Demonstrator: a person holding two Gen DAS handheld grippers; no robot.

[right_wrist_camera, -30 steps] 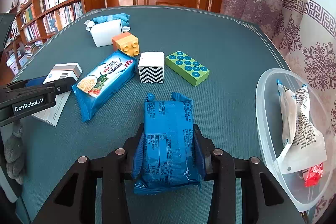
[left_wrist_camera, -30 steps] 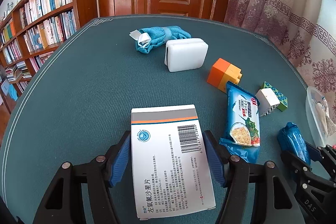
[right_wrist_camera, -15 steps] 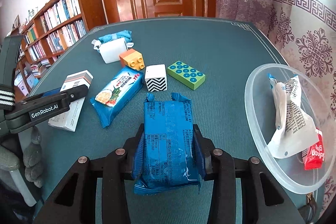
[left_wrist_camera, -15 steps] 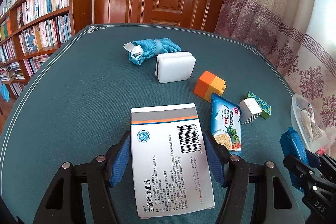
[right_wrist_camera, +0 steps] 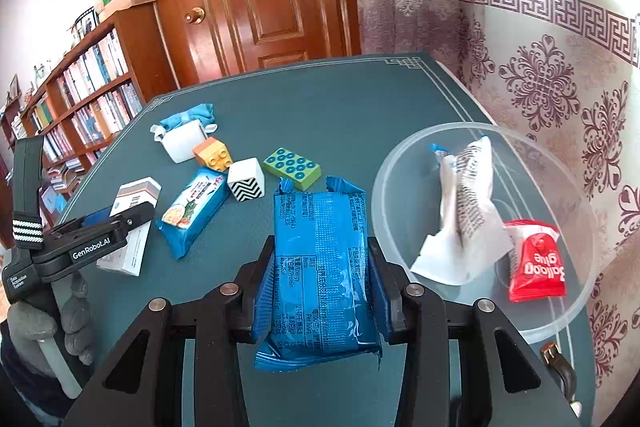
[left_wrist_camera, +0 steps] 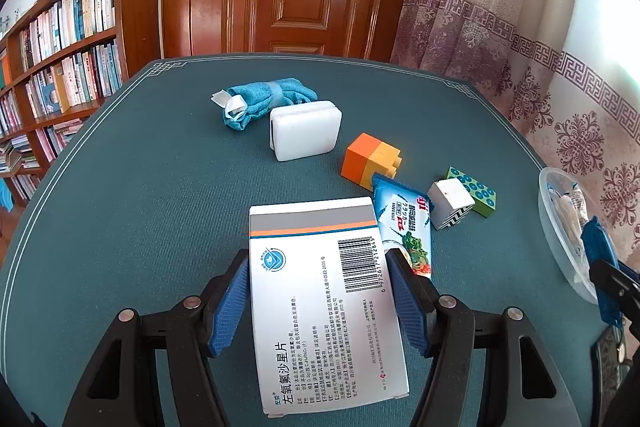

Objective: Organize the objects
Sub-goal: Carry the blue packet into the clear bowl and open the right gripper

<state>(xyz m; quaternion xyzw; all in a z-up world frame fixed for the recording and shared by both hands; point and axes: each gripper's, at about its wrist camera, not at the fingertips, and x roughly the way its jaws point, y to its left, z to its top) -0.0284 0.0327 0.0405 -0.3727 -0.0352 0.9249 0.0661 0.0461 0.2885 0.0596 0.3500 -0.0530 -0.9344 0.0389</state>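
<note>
**Carrying two picked items above a green table, with a snack packet nearing the clear bowl**

Holding one object in each hand-held gripper, the person appears to be partway through sorting. The right gripper [right_wrist_camera: 318,281] pinches a crinkled blue foil snack packet [right_wrist_camera: 318,277] between its blue pads, lifted above the dark green felt tabletop [right_wrist_camera: 340,115]. Just to its right sits a round clear plastic bowl [right_wrist_camera: 576,311], which already contains a white printed sachet [right_wrist_camera: 464,211] and a small red sweet wrapper [right_wrist_camera: 538,261].

The left gripper [left_wrist_camera: 320,301] pinches a flat white cardboard medicine box [left_wrist_camera: 324,301] with a grey and orange stripe and a barcode, held over the near part of the table.

Still lying loose on the table are a blue cracker packet [right_wrist_camera: 192,211], a white cube with black zigzag sides [right_wrist_camera: 246,183], a green studded building brick [right_wrist_camera: 292,167], an orange and yellow building block [right_wrist_camera: 212,155], a white rounded plastic case [left_wrist_camera: 306,135] and a rolled blue cloth [left_wrist_camera: 264,101].

Judging by the bowl's contents, the step in hand is probably delivering the blue foil packet to the bowl. The next move would call for swinging the right gripper rightwards until the packet is over the bowl's opening, lowering it, then spreading the fingers. Where the medicine box belongs cannot be told
</note>
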